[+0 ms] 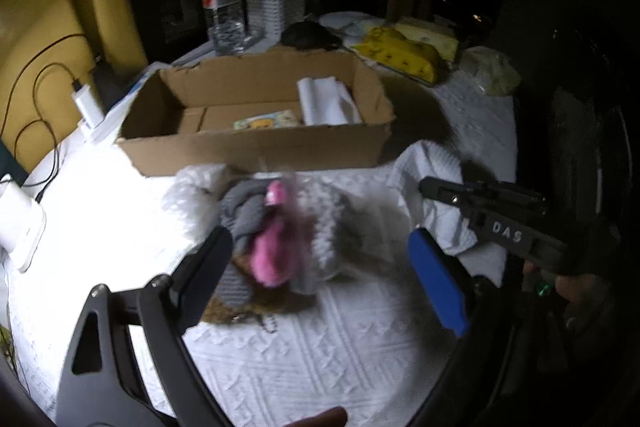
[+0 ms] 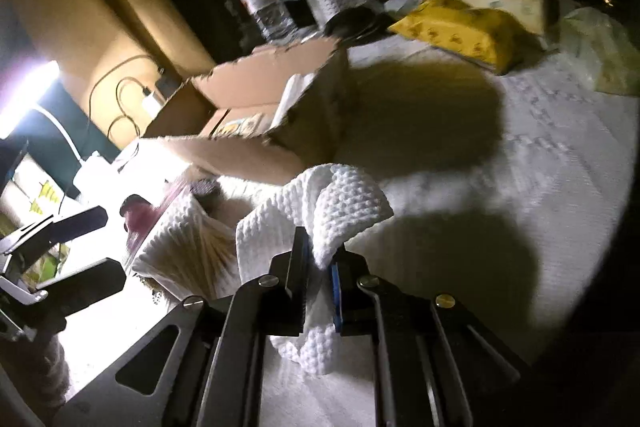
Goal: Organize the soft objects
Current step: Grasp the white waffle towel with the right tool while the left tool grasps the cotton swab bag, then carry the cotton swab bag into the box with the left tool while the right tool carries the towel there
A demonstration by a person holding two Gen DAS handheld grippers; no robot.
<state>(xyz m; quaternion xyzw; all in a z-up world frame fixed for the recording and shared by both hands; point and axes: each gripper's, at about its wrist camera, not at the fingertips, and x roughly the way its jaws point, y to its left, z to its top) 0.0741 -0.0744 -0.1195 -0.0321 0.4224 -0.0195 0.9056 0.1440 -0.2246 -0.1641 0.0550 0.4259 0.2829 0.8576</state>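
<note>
White waffle cloth [image 2: 320, 227] at lower centre is clenched between the jaws of the right gripper [image 2: 320, 259]. The left gripper [image 1: 320, 259] is spread wide over a pink and grey soft pile [image 1: 272, 239], nothing grasped. A cardboard box [image 1: 256, 143] is seen just behind; bare bedspread [image 1: 320, 347] lies below.

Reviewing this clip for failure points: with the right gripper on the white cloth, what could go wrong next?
The right gripper pinches only a bunched fold of the white waffle cloth, so it may slip out when lifted. The cloth lies against the pile of soft items and could drag them. The cardboard box sits close; a swing might hit it.
</note>
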